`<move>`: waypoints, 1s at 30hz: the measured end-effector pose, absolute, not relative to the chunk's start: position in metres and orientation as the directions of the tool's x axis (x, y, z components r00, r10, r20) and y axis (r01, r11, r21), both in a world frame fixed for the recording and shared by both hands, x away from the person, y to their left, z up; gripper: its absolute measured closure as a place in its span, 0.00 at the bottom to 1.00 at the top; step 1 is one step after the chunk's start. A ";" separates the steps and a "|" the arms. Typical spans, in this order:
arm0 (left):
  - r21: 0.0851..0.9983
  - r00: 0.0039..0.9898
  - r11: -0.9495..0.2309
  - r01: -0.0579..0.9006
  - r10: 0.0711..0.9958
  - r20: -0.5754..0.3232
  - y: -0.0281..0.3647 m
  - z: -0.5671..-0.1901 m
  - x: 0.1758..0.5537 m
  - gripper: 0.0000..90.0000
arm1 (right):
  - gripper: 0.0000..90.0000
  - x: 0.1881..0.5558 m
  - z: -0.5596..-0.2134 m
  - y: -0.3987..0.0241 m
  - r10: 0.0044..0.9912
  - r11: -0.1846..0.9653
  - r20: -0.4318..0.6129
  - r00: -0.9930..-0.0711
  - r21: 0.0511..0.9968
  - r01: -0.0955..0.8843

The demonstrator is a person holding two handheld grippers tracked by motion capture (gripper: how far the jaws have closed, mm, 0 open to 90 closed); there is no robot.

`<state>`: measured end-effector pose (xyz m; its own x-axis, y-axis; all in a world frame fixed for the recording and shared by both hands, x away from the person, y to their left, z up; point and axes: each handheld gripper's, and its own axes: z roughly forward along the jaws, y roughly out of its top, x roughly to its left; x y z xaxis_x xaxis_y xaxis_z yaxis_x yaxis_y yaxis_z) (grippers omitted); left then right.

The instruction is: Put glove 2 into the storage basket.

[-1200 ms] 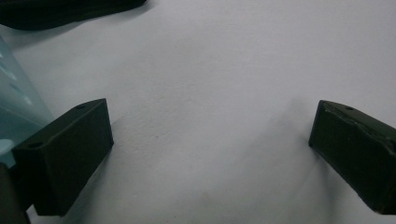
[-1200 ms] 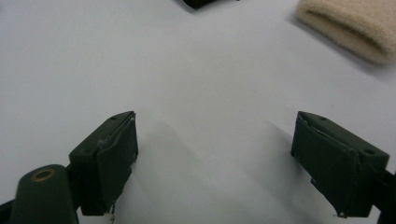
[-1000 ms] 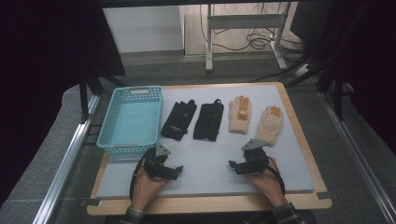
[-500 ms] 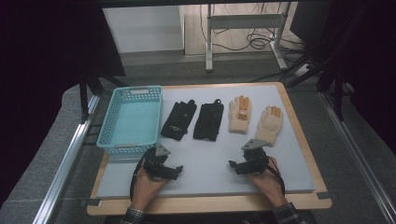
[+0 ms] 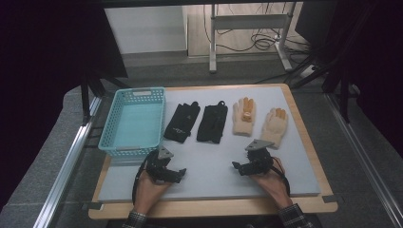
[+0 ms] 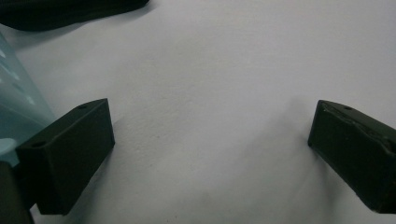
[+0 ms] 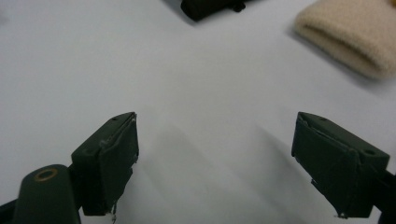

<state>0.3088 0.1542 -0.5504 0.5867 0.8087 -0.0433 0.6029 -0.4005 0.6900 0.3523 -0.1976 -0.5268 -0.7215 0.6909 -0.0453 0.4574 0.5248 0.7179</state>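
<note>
- Gloves are laid out in a row across the far half of the tabletop (image 5: 209, 166): two black, two beige.
- Left black glove (image 5: 182, 121) is seen just beside the light-blue basket (image 5: 135, 147), apart from it; right black glove (image 5: 212, 123) lies next to it, the two close but not overlapping.
- Left beige glove (image 5: 244, 116) bears an orange patch; right beige glove (image 5: 274, 126) lies slightly nearer the front edge, fingers pointing away.
- Left gripper (image 5: 179, 175) is held low over the bare grey surface, in front of the basket's near corner. Jaws are spread wide with nothing between them, as confirmed in the left gripper view (image 6: 210, 154), where the basket wall is seen at the left edge and a black glove at the top.
- Right gripper (image 5: 237, 167) is held low over the surface, just in front of the right beige glove. Jaws are spread wide, empty; in the right gripper view (image 7: 215, 154) a beige cuff is seen at upper right, well apart from the jaws.
- Both grippers are grasped by hands entering from the front edge.
</note>
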 end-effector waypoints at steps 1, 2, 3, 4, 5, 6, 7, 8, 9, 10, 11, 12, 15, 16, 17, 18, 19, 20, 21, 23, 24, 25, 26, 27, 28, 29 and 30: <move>0.690 0.587 -0.400 0.603 0.809 -0.043 0.154 -0.550 0.309 0.01 | 0.16 0.352 -0.527 -0.198 0.691 0.525 -0.045 -0.722 0.718 0.457; 0.690 0.589 -0.404 0.601 0.807 -0.041 0.154 -0.550 0.309 0.01 | 0.16 0.355 -0.523 -0.196 0.691 0.522 -0.042 -0.722 0.720 0.458; 0.691 0.589 -0.404 0.600 0.807 -0.040 0.154 -0.550 0.309 0.01 | 0.16 0.357 -0.522 -0.195 0.690 0.521 -0.039 -0.723 0.719 0.459; 0.691 0.589 -0.403 0.600 0.807 -0.040 0.154 -0.550 0.309 0.01 | 0.16 0.358 -0.520 -0.194 0.689 0.521 -0.037 -0.724 0.720 0.459; 0.691 0.589 -0.403 0.600 0.807 -0.040 0.154 -0.550 0.309 0.01 | 0.16 0.358 -0.520 -0.194 0.689 0.521 -0.037 -0.724 0.720 0.459; 0.690 0.589 -0.404 0.600 0.807 -0.040 0.154 -0.550 0.309 0.01 | 0.16 0.362 -0.518 -0.192 0.686 0.522 -0.037 -0.727 0.720 0.456; 0.690 0.589 -0.404 0.600 0.807 -0.040 0.154 -0.550 0.309 0.01 | 0.16 0.364 -0.517 -0.191 0.685 0.519 -0.031 -0.727 0.721 0.458; 0.690 0.589 -0.403 0.600 0.807 -0.041 0.154 -0.550 0.309 0.01 | 0.16 0.364 -0.517 -0.191 0.685 0.519 -0.031 -0.727 0.721 0.458; 0.690 0.589 -0.403 0.601 0.807 -0.041 0.154 -0.550 0.309 0.01 | 0.16 0.366 -0.516 -0.191 0.685 0.518 -0.027 -0.728 0.720 0.461; 0.691 0.589 -0.404 0.600 0.807 -0.040 0.154 -0.550 0.309 0.01 | 0.16 0.370 -0.517 -0.189 0.686 0.515 -0.016 -0.727 0.716 0.471; 0.691 0.589 -0.404 0.600 0.807 -0.040 0.154 -0.550 0.309 0.01 | 0.16 0.370 -0.517 -0.189 0.686 0.515 -0.016 -0.727 0.716 0.471; 0.691 0.586 -0.401 0.602 0.809 -0.042 0.154 -0.550 0.309 0.01 | 0.17 0.372 -0.517 -0.188 0.688 0.516 -0.013 -0.726 0.713 0.475; 0.692 0.585 -0.397 0.603 0.810 -0.045 0.154 -0.551 0.309 0.01 | 0.17 0.376 -0.518 -0.186 0.690 0.510 -0.004 -0.724 0.712 0.482; 0.692 0.585 -0.398 0.603 0.810 -0.045 0.154 -0.551 0.309 0.01 | 0.17 0.379 -0.518 -0.185 0.693 0.509 -0.005 -0.721 0.711 0.485; 0.692 0.585 -0.398 0.603 0.810 -0.045 0.154 -0.551 0.309 0.01 | 0.17 0.379 -0.518 -0.185 0.693 0.509 -0.005 -0.721 0.711 0.485; 0.692 0.585 -0.398 0.603 0.810 -0.045 0.154 -0.551 0.309 0.01 | 0.17 0.383 -0.518 -0.184 0.695 0.502 0.000 -0.719 0.715 0.486; 0.692 0.585 -0.398 0.603 0.810 -0.045 0.154 -0.551 0.309 0.01 | 0.17 0.383 -0.518 -0.184 0.695 0.502 0.000 -0.719 0.715 0.486; 0.692 0.585 -0.397 0.603 0.810 -0.045 0.154 -0.551 0.309 0.01 | 0.17 0.387 -0.517 -0.183 0.702 0.495 0.001 -0.712 0.719 0.489; 0.692 0.585 -0.397 0.603 0.810 -0.045 0.154 -0.551 0.309 0.01 | 0.17 0.387 -0.517 -0.183 0.702 0.495 0.001 -0.712 0.719 0.489; 0.692 0.585 -0.397 0.603 0.810 -0.045 0.154 -0.551 0.309 0.01 | 0.17 0.391 -0.516 -0.181 0.704 0.487 0.010 -0.711 0.721 0.493; 0.692 0.585 -0.396 0.603 0.810 -0.046 0.154 -0.551 0.309 0.01 | 0.17 0.393 -0.516 -0.180 0.705 0.486 0.009 -0.709 0.722 0.492; 0.692 0.585 -0.396 0.603 0.810 -0.046 0.154 -0.551 0.309 0.01 | 0.17 0.393 -0.516 -0.180 0.705 0.486 0.009 -0.709 0.722 0.492; 0.692 0.585 -0.396 0.603 0.810 -0.046 0.154 -0.551 0.309 0.01 | 0.17 0.395 -0.516 -0.179 0.702 0.489 0.006 -0.712 0.723 0.489; 0.692 0.585 -0.397 0.603 0.810 -0.045 0.154 -0.551 0.309 0.01 | 0.17 0.396 -0.515 -0.178 0.701 0.490 0.009 -0.713 0.720 0.491; 0.692 0.585 -0.397 0.603 0.810 -0.045 0.154 -0.551 0.309 0.01 | 0.18 0.399 -0.515 -0.175 0.696 0.492 0.012 -0.718 0.720 0.489; 0.692 0.585 -0.397 0.603 0.810 -0.045 0.154 -0.551 0.309 0.01 | 0.18 0.399 -0.515 -0.175 0.696 0.492 0.012 -0.718 0.720 0.489; 0.692 0.585 -0.397 0.603 0.810 -0.045 0.154 -0.551 0.309 0.01 | 0.18 0.401 -0.514 -0.174 0.693 0.496 0.008 -0.721 0.720 0.484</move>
<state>0.3087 0.1542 -0.5506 0.5850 0.8098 -0.0451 0.6030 -0.3971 0.6919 0.4009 -0.1743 -0.5145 -0.7213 0.6926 0.0077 0.4844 0.4963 0.7204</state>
